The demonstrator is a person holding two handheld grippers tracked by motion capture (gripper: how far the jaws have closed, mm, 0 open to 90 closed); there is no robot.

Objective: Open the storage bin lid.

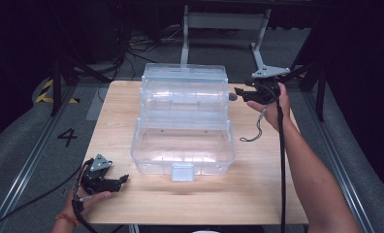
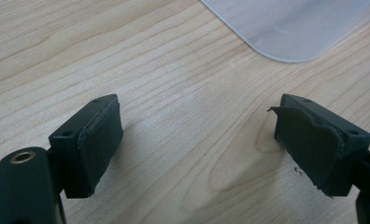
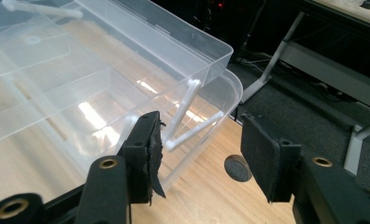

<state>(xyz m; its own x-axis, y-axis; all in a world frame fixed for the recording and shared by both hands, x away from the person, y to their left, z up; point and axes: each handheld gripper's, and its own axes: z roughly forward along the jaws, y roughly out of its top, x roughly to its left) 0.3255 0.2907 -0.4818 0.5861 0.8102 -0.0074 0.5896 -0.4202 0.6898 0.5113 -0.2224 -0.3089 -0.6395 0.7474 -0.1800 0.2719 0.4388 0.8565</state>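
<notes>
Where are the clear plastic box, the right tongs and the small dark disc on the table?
Clear plastic box (image 1: 183,145): high view, front wall of the lower bin.
Right tongs (image 3: 199,156): right gripper view, midway between the open tips.
Small dark disc (image 3: 237,168): right gripper view, its top face.

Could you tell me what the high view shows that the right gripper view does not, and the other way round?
The high view alone takes in the left gripper resting open at the near table edge and the box's front latch. The right gripper view alone shows the white hinge arms and a dark round disc on the table. Both share the clear tiered storage box and the wooden table.
</notes>
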